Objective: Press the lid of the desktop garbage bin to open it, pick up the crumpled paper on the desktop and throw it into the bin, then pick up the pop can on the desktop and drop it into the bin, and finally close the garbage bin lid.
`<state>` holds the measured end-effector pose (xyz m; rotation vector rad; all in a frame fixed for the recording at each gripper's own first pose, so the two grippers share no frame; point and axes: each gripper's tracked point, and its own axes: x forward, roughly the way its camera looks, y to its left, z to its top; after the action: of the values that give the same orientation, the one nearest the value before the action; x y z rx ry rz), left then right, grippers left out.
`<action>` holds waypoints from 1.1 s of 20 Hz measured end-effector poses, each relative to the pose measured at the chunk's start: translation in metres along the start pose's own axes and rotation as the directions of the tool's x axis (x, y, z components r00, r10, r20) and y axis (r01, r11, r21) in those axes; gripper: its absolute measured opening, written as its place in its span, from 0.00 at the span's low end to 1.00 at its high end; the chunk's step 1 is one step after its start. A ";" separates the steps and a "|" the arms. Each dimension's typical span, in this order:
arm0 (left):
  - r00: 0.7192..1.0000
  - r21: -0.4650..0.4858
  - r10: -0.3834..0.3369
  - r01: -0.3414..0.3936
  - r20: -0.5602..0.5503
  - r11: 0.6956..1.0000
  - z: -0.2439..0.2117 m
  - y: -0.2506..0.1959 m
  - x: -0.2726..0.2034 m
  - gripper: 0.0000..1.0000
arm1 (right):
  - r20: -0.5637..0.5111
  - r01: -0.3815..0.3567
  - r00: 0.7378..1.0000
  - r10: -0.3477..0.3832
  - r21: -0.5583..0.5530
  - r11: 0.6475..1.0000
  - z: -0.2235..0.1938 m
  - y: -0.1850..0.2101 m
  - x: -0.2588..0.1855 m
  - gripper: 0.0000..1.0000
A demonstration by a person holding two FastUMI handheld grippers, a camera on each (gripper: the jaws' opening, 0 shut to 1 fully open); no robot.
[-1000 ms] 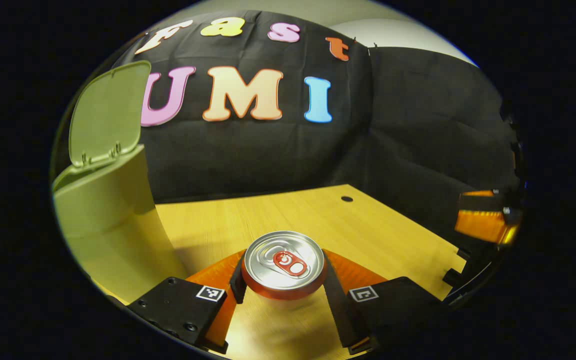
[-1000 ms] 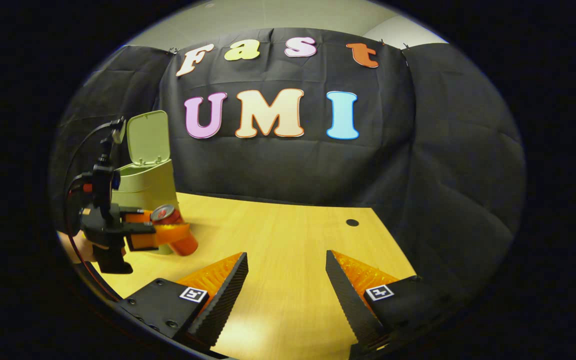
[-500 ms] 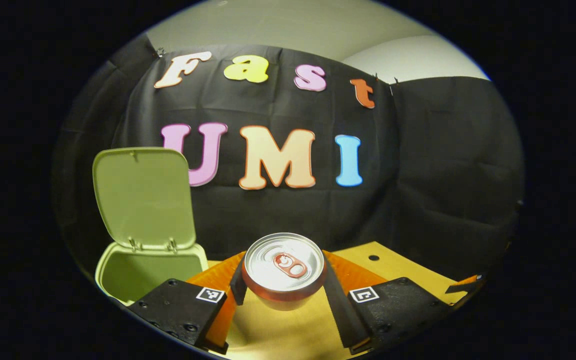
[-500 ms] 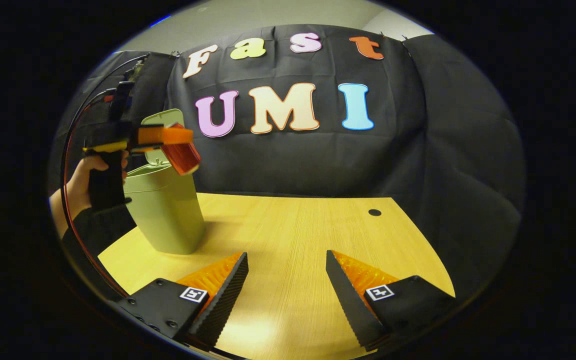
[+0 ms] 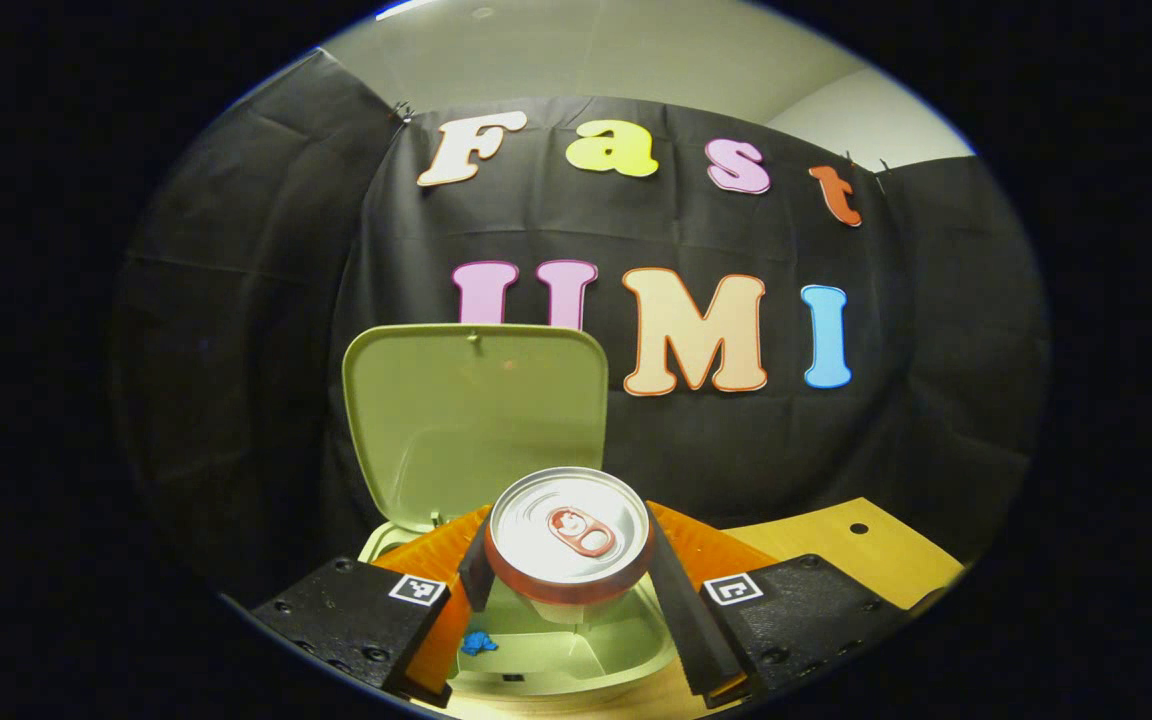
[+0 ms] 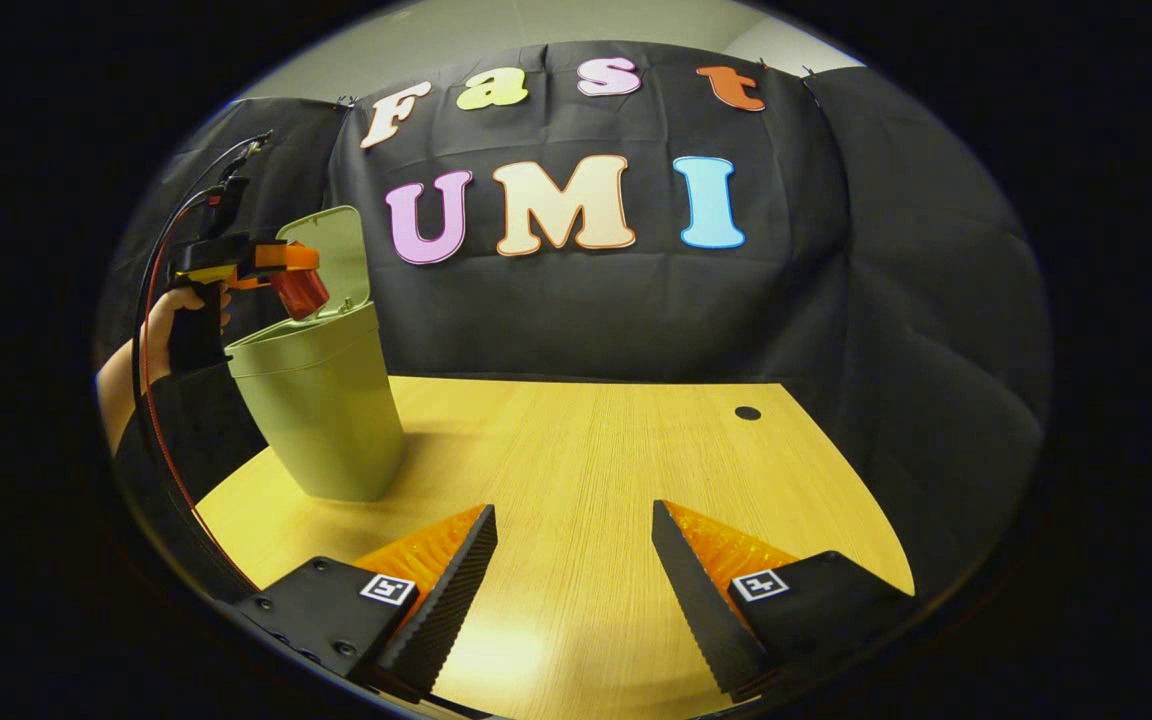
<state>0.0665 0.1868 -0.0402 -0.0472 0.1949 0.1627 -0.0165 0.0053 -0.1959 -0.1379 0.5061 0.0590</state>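
In the last second I have carried the red aluminium pop can with the silver top (image 5: 569,535) up off the pale wooden table (image 6: 586,470) and across, so that it now hangs over the mouth of the pale green plastic desktop bin (image 5: 576,650) rather than beside it. My left tool (image 5: 568,580) is clamped on the can, one finger against each side, and the can sits upright between them. From the right gripper view the same tool, with my hand on its grip, holds the can (image 6: 299,290) just above the bin's rim (image 6: 306,340), in front of the raised lid (image 6: 331,262).

I judge this to mean the carry is done and the release is what remains for the can, then the lid to close.

My right tool (image 6: 573,560) hovers low over the table with its fingers spread wide and nothing between them.

Counting: one bin, one lid standing up, one can, two tools. Inside the bin I see one small blue scrap (image 5: 477,643) on the floor; whether it is the crumpled paper I cannot tell.
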 end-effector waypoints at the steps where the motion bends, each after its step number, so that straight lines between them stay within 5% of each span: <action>1: 1.000 0.003 0.022 -0.022 0.015 1.000 0.004 0.008 -0.001 0.84 | 0.000 0.000 1.000 0.000 0.000 1.000 0.001 0.001 0.002 0.98; 3: 0.996 0.018 0.059 -0.060 0.065 0.998 0.022 0.019 -0.005 0.97 | 0.007 -0.001 1.000 0.001 -0.018 1.000 0.007 0.005 0.004 1.00; 12: 0.974 -0.037 0.072 -0.066 0.214 0.997 0.131 0.039 0.024 0.92 | 0.032 0.040 0.999 -0.039 -0.026 0.999 0.005 0.004 0.009 0.99; 22: 0.997 0.054 0.065 -0.063 -0.031 0.997 0.113 0.059 0.104 0.92 | 0.021 0.128 0.991 -0.129 0.020 0.992 -0.001 -0.020 0.003 0.99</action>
<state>0.1791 0.2687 0.0483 0.0091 0.2330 0.2209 -0.0123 -0.0143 -0.1960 -0.1509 0.4748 -0.0703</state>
